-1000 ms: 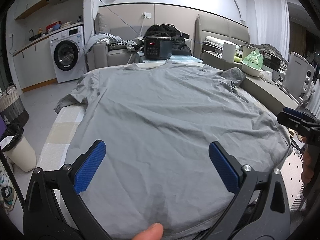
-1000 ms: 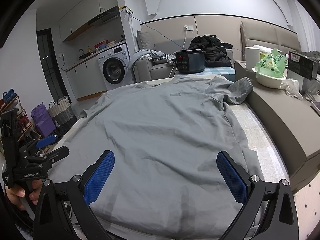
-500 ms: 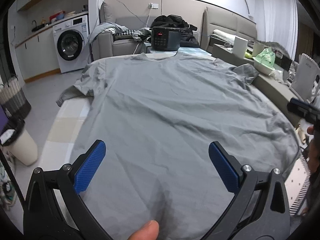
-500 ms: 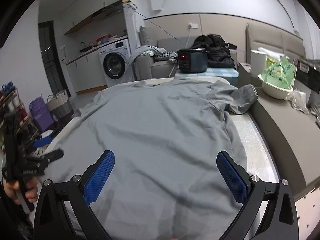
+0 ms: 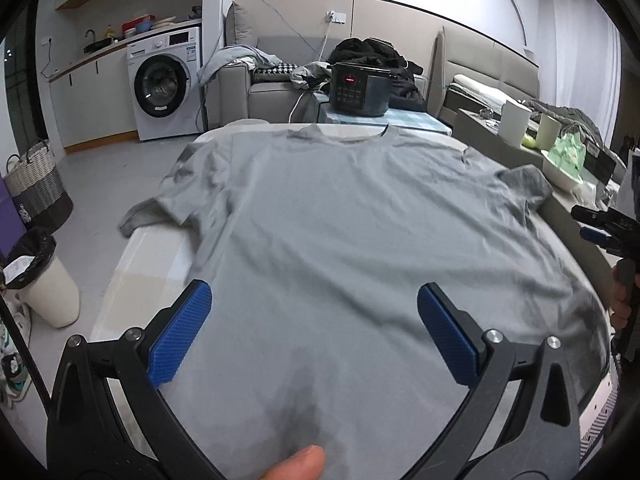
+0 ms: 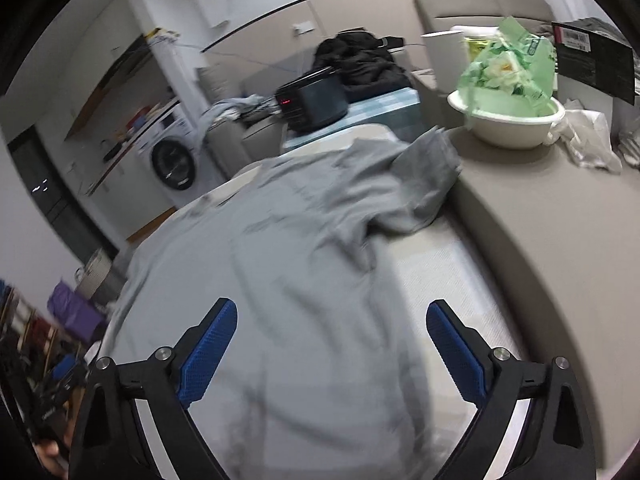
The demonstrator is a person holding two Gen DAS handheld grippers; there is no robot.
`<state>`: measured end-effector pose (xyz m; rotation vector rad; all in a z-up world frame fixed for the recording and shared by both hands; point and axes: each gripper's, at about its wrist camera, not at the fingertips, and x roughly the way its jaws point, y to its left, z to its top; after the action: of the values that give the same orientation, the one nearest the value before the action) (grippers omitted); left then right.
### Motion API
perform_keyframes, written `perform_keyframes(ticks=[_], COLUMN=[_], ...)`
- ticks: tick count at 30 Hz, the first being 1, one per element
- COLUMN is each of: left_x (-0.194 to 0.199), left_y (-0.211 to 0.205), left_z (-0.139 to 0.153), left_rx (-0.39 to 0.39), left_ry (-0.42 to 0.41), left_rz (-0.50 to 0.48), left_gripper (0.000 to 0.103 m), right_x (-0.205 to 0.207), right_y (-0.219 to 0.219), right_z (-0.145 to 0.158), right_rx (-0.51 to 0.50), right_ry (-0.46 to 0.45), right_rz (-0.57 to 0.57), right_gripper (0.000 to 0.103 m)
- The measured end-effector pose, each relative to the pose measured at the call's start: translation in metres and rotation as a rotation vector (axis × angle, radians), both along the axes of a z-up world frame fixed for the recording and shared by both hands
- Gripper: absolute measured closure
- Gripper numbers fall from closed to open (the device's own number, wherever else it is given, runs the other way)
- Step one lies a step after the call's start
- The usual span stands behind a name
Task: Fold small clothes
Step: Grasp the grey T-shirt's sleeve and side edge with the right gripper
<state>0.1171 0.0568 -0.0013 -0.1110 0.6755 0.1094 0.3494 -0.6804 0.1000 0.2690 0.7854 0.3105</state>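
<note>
Grey t-shirt (image 5: 340, 220) lies spread flat on the table (image 5: 136, 276); your left gripper (image 5: 314, 330) and right gripper (image 6: 332, 344) both gape wide, holding nothing.

No text reads clearly; the cooker (image 5: 357, 89) shows a red display, its digits too small to make out.

The grey T-shirt (image 5: 360, 240) is soft, matt cloth, a bit wrinkly; the left gripper (image 5: 314, 338) has bumpy blue pads on black plastic; beyond the shirt, a shiny dark cooker (image 5: 358, 90).
</note>
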Motion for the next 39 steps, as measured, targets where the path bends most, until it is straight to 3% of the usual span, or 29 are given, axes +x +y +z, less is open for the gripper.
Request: perform_keyframes(ticks=[11,16,23,32,34,35,39], left_x=[0.124,0.173,0.234,0.267,0.265,0.265,0.260], left_y=[-0.065,-0.099,-0.149,-0.186,-0.186,-0.185,-0.171], left_z=[-0.001,-0.011,-0.020,-0.043,-0.046,-0.047,-0.048], left_rx=[-0.088,-0.077,-0.051,-0.056,-0.056,-0.053,-0.065], left_ry=[0.028,0.058,0.067,0.088,0.084,0.081,0.072], left_rz=[-0.152,-0.210,-0.281,-0.357,-0.364,-0.366,-0.350], left_gripper=[0.001,0.001,0.001,0.001,0.001,0.001,0.001], right_x=[0.089,0.107,0.133,0.145,0.147,0.148,0.149], right_y=[-0.032,-0.037,-0.040,-0.031,-0.030,-0.031,-0.036], right_z=[-0.006,-0.002,-0.003,-0.005,-0.008,-0.010,-0.003], right_rx=[-0.010,-0.059,-0.179,-0.193,-0.240,-0.259,-0.230], right_ry=[0.031,0.015,0.023,0.028,0.032,0.034,0.008], right_rz=[-0.197,-0.207,-0.184,-0.076,-0.099,-0.115,-0.168], right_gripper=[0.014,0.023,0.026,0.069,0.092,0.098,0.099])
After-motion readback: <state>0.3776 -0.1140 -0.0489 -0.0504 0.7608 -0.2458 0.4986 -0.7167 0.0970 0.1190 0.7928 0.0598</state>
